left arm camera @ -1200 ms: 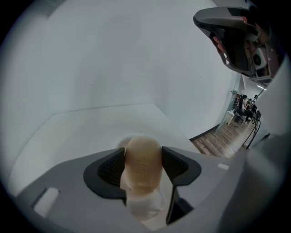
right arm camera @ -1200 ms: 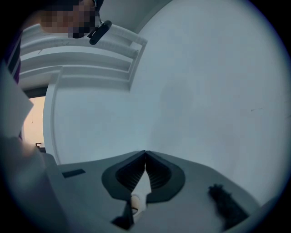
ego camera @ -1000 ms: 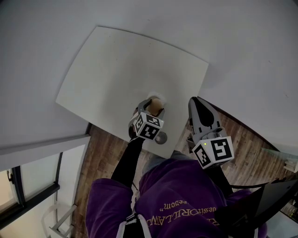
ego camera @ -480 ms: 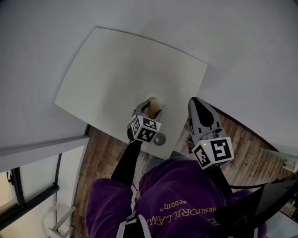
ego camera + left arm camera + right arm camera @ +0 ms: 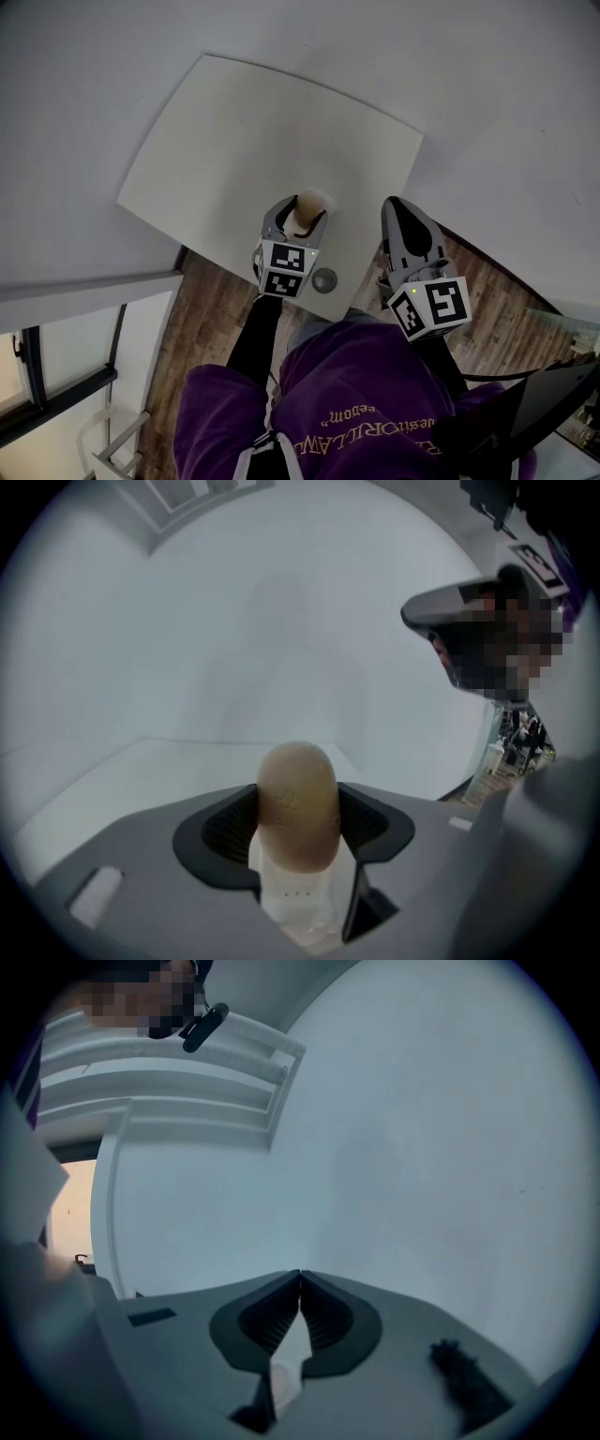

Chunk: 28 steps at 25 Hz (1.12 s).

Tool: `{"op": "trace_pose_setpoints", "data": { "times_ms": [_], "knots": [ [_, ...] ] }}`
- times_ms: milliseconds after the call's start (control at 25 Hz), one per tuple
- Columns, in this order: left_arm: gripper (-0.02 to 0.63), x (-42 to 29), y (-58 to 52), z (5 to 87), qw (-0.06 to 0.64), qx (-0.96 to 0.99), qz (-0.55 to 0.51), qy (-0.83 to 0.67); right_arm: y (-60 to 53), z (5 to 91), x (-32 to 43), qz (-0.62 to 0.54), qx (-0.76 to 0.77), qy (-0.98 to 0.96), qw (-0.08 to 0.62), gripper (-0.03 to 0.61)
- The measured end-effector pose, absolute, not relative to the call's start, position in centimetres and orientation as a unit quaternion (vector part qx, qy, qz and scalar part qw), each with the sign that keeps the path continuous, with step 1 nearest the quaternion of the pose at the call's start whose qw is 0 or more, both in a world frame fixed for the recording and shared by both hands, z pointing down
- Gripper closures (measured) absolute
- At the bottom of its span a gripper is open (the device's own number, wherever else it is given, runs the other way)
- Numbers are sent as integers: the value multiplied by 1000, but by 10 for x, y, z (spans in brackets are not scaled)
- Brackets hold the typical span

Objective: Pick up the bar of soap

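Observation:
The bar of soap (image 5: 303, 217) is tan and rounded and stands on end near the front edge of the white table (image 5: 225, 141). My left gripper (image 5: 298, 210) is round it, one dark pad against each of its sides. In the left gripper view the soap (image 5: 297, 794) fills the gap between the jaws, and the left gripper (image 5: 298, 810) grips it. My right gripper (image 5: 399, 210) hangs to the right, past the table's edge and over the floor. The right gripper (image 5: 299, 1277) has its tips together with nothing between them.
A small round grey knob (image 5: 324, 279) lies on the table just behind the left gripper, by the front edge. Wooden floor (image 5: 202, 314) shows below the table. A plain white wall surrounds the table's far sides. The person's purple sleeve (image 5: 356, 394) fills the bottom.
The left gripper has turned straighter and come in around the soap, and its jaws have narrowed onto the bar. The right gripper has stayed put.

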<state>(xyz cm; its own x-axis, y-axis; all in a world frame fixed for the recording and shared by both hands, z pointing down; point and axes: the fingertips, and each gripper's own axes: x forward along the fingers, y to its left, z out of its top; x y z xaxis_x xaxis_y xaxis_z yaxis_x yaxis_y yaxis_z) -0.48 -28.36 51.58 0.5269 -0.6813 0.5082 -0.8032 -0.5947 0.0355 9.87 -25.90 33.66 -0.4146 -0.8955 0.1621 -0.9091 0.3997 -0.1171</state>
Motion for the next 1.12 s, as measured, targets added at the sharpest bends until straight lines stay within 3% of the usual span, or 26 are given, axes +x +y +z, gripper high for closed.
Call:
{"op": "trace_pose_setpoints", "data": {
  "times_ms": [400,1120],
  "knots": [
    [353,-40,-286,373,77,853,32,-516,-262,317,95,72,532,-844,12,569],
    [353,-52,-245,249,-10,850,-103,-516,-260,273,89,38,518,-854,-36,569]
  ]
}}
